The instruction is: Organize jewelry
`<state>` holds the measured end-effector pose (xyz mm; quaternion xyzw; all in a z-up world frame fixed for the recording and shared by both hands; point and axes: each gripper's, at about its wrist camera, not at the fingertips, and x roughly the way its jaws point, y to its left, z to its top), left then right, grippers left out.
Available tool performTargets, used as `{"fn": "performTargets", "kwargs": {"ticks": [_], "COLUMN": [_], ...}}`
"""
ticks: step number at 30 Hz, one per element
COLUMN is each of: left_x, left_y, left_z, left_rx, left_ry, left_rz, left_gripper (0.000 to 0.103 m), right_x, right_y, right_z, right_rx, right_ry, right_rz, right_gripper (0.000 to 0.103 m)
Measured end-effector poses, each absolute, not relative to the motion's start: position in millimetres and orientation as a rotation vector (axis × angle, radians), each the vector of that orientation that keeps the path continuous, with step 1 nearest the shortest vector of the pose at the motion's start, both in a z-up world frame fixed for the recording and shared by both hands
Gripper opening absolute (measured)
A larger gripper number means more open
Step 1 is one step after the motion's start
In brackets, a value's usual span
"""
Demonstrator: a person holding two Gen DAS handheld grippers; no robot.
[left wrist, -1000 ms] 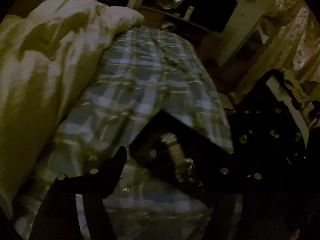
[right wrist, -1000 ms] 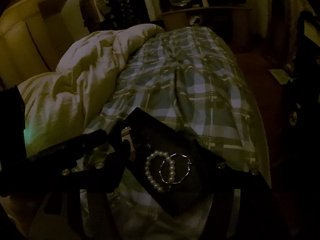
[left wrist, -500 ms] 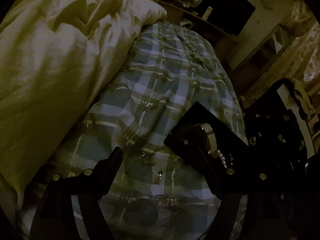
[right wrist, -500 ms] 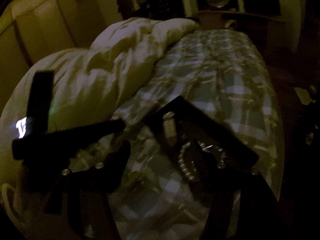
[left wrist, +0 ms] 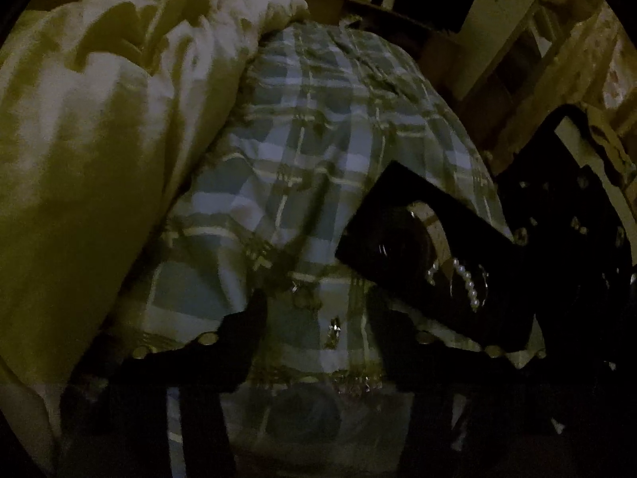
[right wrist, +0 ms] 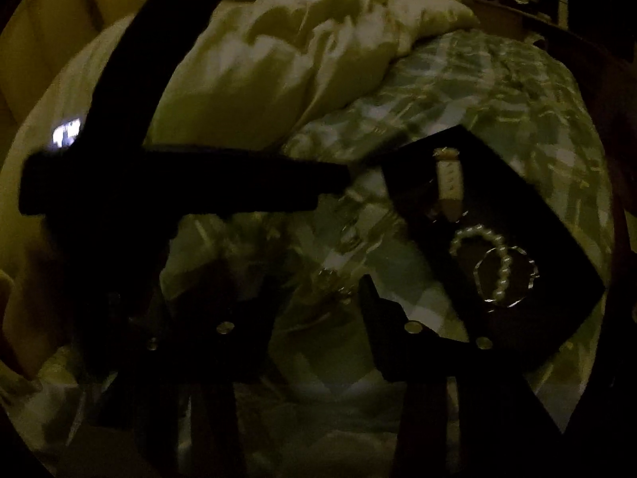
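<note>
A black jewelry tray (right wrist: 557,239) lies on the plaid sheet and holds a pearl bracelet (right wrist: 497,255), a thin wire bangle (right wrist: 529,275) and a watch with a pale strap (right wrist: 448,183). In the left wrist view the tray (left wrist: 398,195) sits to the right, with the pearl bracelet (left wrist: 467,281) on it. Small glinting jewelry pieces (left wrist: 334,326) lie loose on the sheet. My left gripper (left wrist: 318,306) hovers over them, its jaws closing and touching nothing. My right gripper (right wrist: 302,286) is also closing, just short of a small shiny piece (right wrist: 334,279), with nothing gripped.
A bunched white duvet (left wrist: 99,139) fills the left side of the bed. The left gripper's dark body (right wrist: 179,187) crosses the right wrist view at the left. Shelves and furniture (left wrist: 497,40) stand beyond the bed's far end. The scene is very dark.
Both grippers have shifted left and down toward the sheet, so the tray now sits to the right in both views. Both pairs of jaws have narrowed. The left gripper looms larger in the right wrist view.
</note>
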<state>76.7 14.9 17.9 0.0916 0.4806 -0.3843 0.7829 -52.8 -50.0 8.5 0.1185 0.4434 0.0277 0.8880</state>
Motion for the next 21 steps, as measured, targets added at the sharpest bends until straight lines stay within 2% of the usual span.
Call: {"fn": "performTargets", "kwargs": {"ticks": [2, 5, 18, 21], "left_x": [75, 72, 74, 77], "left_y": [12, 6, -10, -14], "left_z": [12, 2, -22, -30], "left_rx": [0.215, 0.262, 0.357, 0.371], "left_ry": [1.051, 1.064, 1.09, 1.108], "left_rz": [-0.841, -0.847, -0.813, -0.799], "left_gripper": [0.035, 0.029, 0.025, 0.019], "right_x": [-51, -48, -23, -18], "right_y": [-47, -44, -55, -54], "right_z": [1, -7, -29, -34], "right_rx": [0.242, 0.236, 0.277, 0.266], "right_ry": [0.941, 0.962, 0.991, 1.009], "right_rz": [0.064, 0.068, 0.017, 0.01], "right_gripper": [0.036, 0.035, 0.035, 0.034]}}
